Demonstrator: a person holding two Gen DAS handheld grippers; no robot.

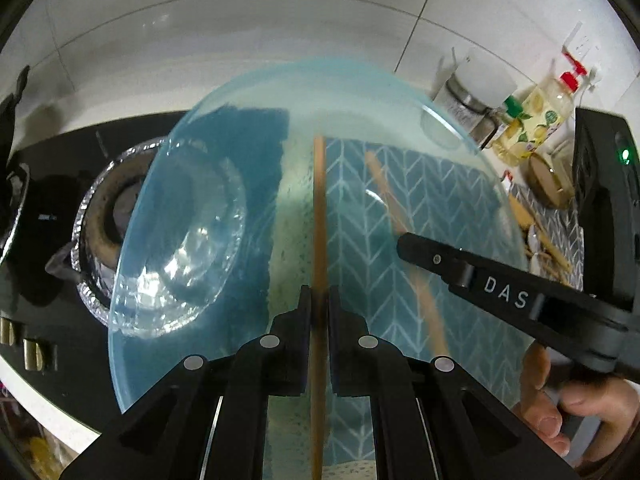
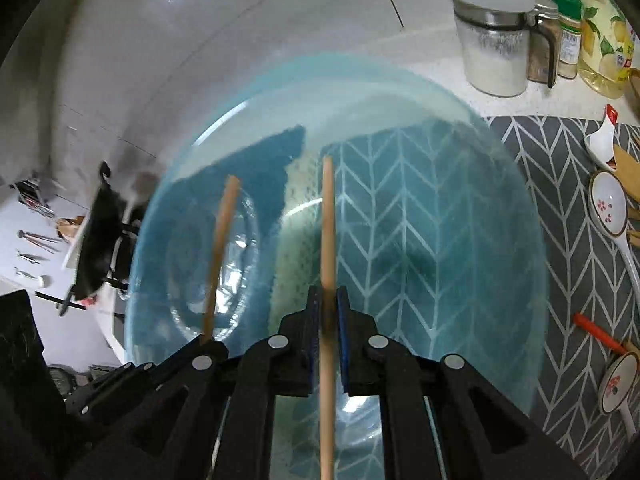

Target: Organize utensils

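My left gripper [image 1: 319, 300] is shut on a wooden chopstick [image 1: 319, 208] that points into a clear blue glass bowl [image 1: 192, 184]. My right gripper [image 2: 329, 300] is shut on a second wooden chopstick [image 2: 328, 220] over the same bowl [image 2: 460, 208]. The left gripper's chopstick shows at the left in the right wrist view [image 2: 222, 248]. The right gripper's arm [image 1: 500, 292] and its chopstick [image 1: 404, 236] show at the right in the left wrist view. Both chopsticks are above the bowl's inside.
A grey herringbone mat [image 2: 580, 264] lies under the bowl, with white ceramic spoons [image 2: 610, 210], wooden utensils [image 2: 628, 176] and a red-handled piece [image 2: 596, 334] at the right. Jars [image 2: 496, 44] and an oil bottle [image 2: 604, 40] stand at the back. A foil-lined stove burner [image 1: 100, 216] is at the left.
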